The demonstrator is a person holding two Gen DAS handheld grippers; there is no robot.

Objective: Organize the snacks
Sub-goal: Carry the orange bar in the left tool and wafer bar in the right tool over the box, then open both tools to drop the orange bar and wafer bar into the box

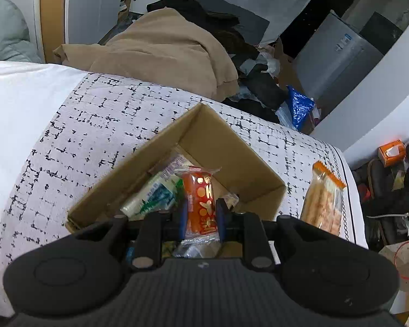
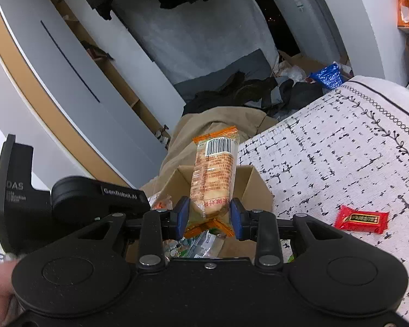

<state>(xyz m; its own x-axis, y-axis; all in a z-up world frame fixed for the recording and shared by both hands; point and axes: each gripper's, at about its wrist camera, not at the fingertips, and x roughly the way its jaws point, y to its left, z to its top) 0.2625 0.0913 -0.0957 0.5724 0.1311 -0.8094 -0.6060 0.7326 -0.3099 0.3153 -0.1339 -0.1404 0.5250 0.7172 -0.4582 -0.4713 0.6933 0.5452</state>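
Snacks: left gripper (image 1: pixel 201 214) grips an orange-red packet (image 1: pixel 202 204); right gripper (image 2: pixel 210 215) grips a clear orange-edged, barcoded cracker pack (image 2: pixel 214 174).

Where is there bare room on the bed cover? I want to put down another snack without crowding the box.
The patterned cover lies bare to the left of the cardboard box and behind it, up to the tan blanket. In the right wrist view, cover is free beyond the red packet. The box itself is crowded with packets, and both grippers hang over it.
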